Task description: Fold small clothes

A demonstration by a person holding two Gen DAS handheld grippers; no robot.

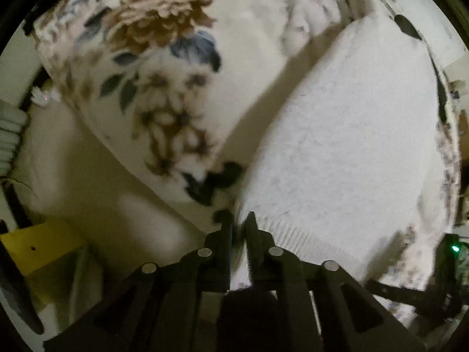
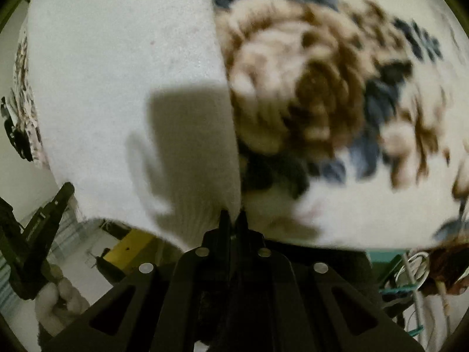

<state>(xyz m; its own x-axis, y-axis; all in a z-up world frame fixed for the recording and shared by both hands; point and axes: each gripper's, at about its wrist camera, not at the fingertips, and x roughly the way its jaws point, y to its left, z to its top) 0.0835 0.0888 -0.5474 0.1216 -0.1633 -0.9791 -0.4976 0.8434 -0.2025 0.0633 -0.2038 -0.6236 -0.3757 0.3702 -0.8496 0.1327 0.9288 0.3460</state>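
A small white knit garment (image 1: pixel 351 135) with a ribbed hem lies on a floral blanket (image 1: pixel 164 67). My left gripper (image 1: pixel 239 223) is shut on the garment's near left hem corner. In the right wrist view the same white garment (image 2: pixel 123 88) fills the left half. My right gripper (image 2: pixel 233 217) is shut on its near right hem corner, beside the blanket's big brown flower (image 2: pixel 310 88). The right gripper also shows at the lower right of the left wrist view (image 1: pixel 410 293). The left gripper shows at the left of the right wrist view (image 2: pixel 44 214).
The blanket's near edge drops off to a pale floor (image 1: pixel 96 193). A yellow box (image 1: pixel 38 249) sits at the lower left, also in the right wrist view (image 2: pixel 129 246). Cables and a teal rack (image 2: pixel 410 275) are at the lower right.
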